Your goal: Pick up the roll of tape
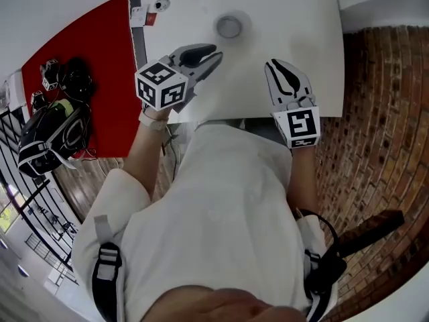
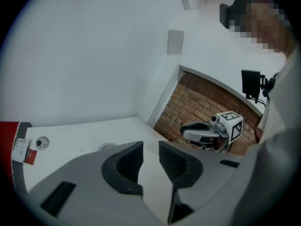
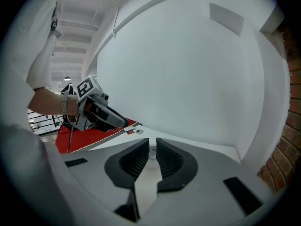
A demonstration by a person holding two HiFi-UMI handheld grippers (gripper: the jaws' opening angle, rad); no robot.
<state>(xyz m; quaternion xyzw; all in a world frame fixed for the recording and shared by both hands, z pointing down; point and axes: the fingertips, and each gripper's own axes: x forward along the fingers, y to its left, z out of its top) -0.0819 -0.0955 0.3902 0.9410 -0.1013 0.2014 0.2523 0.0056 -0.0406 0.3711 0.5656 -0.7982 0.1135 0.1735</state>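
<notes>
The roll of tape [image 1: 228,27], a small greyish ring, lies flat on the white table [image 1: 301,25] toward its far side. My left gripper [image 1: 218,51] hovers short of it and a little left, open, with nothing between its jaws. In the left gripper view the tape [image 2: 107,147] peeks out just beyond the left jaw of that gripper [image 2: 150,145]. My right gripper [image 1: 270,64] is over the table's near right part, its jaws a narrow gap apart and empty. In the right gripper view the tape [image 3: 152,151] shows through the gap of the gripper [image 3: 152,141].
A small red-and-white card [image 1: 149,15] and a round fitting [image 1: 161,4] sit at the table's far left corner. Left of the table are a red floor area [image 1: 87,66] and black bags [image 1: 57,129]. Brick surface [image 1: 375,113] lies to the right.
</notes>
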